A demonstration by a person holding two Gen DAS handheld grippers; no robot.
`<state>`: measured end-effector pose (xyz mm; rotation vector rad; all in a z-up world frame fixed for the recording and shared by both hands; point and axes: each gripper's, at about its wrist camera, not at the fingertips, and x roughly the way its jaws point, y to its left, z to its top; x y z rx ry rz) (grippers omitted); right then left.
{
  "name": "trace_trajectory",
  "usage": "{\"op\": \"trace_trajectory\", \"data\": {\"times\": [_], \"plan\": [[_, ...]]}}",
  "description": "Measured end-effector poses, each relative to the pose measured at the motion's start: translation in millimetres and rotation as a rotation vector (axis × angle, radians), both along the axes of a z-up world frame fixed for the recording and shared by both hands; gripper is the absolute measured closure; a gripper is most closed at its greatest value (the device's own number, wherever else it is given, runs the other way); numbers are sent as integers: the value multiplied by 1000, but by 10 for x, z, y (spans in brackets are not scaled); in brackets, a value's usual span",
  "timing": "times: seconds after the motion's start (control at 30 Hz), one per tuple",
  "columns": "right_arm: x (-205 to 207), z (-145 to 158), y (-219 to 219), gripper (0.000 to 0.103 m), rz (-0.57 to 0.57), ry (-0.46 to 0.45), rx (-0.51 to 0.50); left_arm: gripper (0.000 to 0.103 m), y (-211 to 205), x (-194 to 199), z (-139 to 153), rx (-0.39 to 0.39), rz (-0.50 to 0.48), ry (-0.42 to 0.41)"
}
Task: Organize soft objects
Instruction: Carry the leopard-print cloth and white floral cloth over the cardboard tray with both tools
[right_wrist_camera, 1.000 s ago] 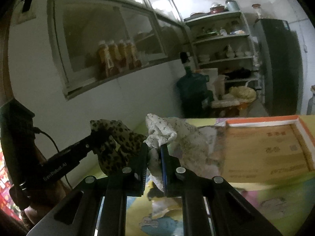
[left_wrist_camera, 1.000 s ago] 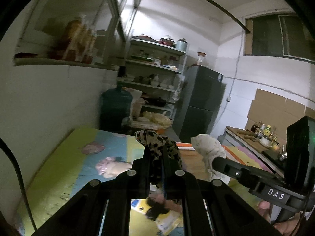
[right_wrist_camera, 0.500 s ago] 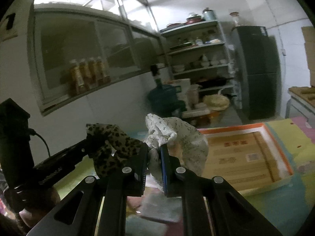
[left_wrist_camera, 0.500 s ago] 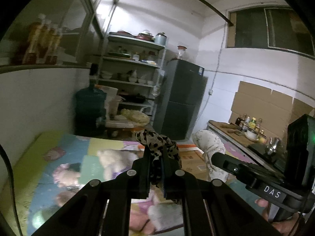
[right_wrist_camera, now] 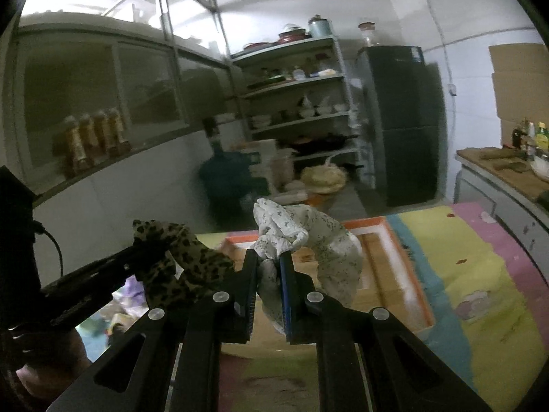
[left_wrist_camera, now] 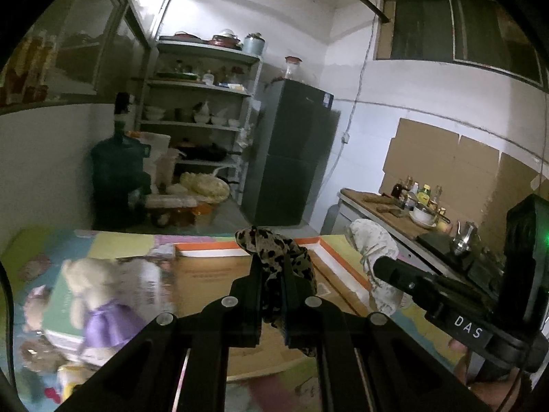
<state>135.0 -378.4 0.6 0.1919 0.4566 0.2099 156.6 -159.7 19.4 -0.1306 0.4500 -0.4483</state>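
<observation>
Two soft pieces are in the air and nothing has been set down with them yet, so I judge the sorting to be mid-carry. The colourful play mat point(right_wrist_camera: 480, 274) is the largest thing and carries everything: its right side lies bare and wide, while its left side holds a teddy bear in a purple dress point(left_wrist_camera: 92, 295) among other small toys, too blurred to name. The shallow cardboard tray with an orange rim point(left_wrist_camera: 206, 250) sits on the mat toward its far edge; its floor looks bare and, in my view, it is the likely place for the cloths, though that is a guess. Its raised rim is the one edge to clear on the way in. The right gripper point(right_wrist_camera: 269, 261) is clenched on the white speckled cloth point(right_wrist_camera: 329, 240), which hangs over the tray's near side. The left gripper point(left_wrist_camera: 272, 267) is clamped on the leopard-print cloth point(left_wrist_camera: 274, 240), held just beside the other, above the tray's near edge. Beyond the mat the counter point(left_wrist_camera: 387, 206) stands near its right edge, and the two tools ride close together, so they need care in parting.
</observation>
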Motion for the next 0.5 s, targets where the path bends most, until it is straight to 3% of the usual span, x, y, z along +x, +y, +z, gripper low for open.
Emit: {"op": "trace_trajectory", "data": {"times": [0.23, 0.5], "plan": [[235, -112, -336, 91, -43, 43, -18, 95, -303, 232, -70, -23, -3, 17], [512, -274, -523, 91, -54, 97, -4, 95, -578, 512, -276, -20, 4, 91]]}}
